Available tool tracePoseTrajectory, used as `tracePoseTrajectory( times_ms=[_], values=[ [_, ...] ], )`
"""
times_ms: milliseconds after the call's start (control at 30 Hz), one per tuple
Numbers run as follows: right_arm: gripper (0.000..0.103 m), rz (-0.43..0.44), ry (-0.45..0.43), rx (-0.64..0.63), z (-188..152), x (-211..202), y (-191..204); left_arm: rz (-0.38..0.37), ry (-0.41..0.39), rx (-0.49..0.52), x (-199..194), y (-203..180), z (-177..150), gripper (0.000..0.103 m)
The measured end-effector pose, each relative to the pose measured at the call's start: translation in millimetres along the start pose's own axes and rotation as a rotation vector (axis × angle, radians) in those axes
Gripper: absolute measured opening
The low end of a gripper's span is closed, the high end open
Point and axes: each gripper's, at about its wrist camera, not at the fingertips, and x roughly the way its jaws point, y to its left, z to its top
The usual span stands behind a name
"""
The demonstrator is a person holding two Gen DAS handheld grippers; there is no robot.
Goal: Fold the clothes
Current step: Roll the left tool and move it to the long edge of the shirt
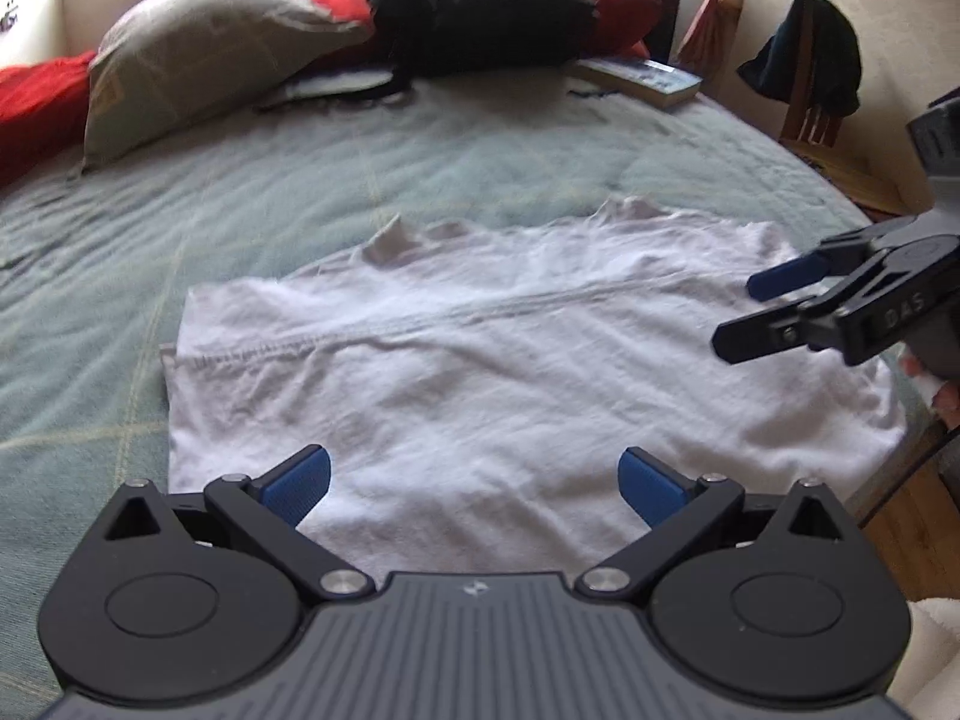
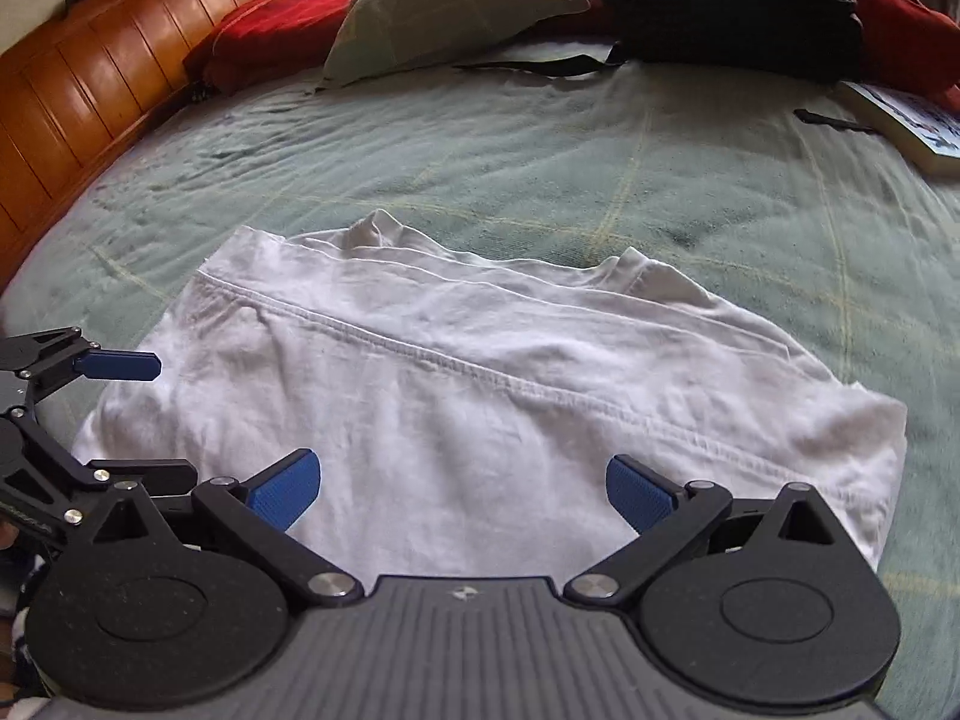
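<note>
A white T-shirt (image 1: 480,360) lies partly folded on the green bedspread (image 1: 420,168), its hem seam running across it; it also shows in the right wrist view (image 2: 480,372). My left gripper (image 1: 474,483) is open and empty, held just above the shirt's near edge. My right gripper (image 2: 463,489) is open and empty above the near edge too. The right gripper also shows in the left wrist view (image 1: 735,315) at the shirt's right side, jaws apart. The left gripper shows in the right wrist view (image 2: 129,414) at the shirt's left side.
At the far side of the bed lie a grey pillow (image 1: 198,54), red cushions (image 1: 36,102), a black bag (image 1: 474,6) and a book (image 1: 645,78). A wooden headboard (image 2: 72,90) runs on the left. A chair with dark clothes (image 1: 804,66) stands beside the bed.
</note>
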Motion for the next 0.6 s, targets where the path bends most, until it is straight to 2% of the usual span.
tracePoseTrajectory(
  times_ms=[167,333,467,600],
  values=[
    [0.103,0.031,-0.031,0.029,-10.1,-12.2,17.6,-0.010,-0.014,-0.005,-6.7,-7.8,-10.6,0.102],
    [0.103,0.049,-0.051,0.030,-25.3,-25.7,36.4,-0.003,0.010,-0.042,-1.7,-3.6,-27.8,0.101],
    [0.103,0.074,-0.085,0.064,-33.2,-38.1,42.5,-0.025,-0.047,-0.083,-24.9,14.7,-32.0,0.102],
    [0.103,0.108,-0.104,0.102,-32.5,-39.6,46.5,-0.025,-0.107,-0.171,-44.1,49.9,-30.5,0.102]
  ],
)
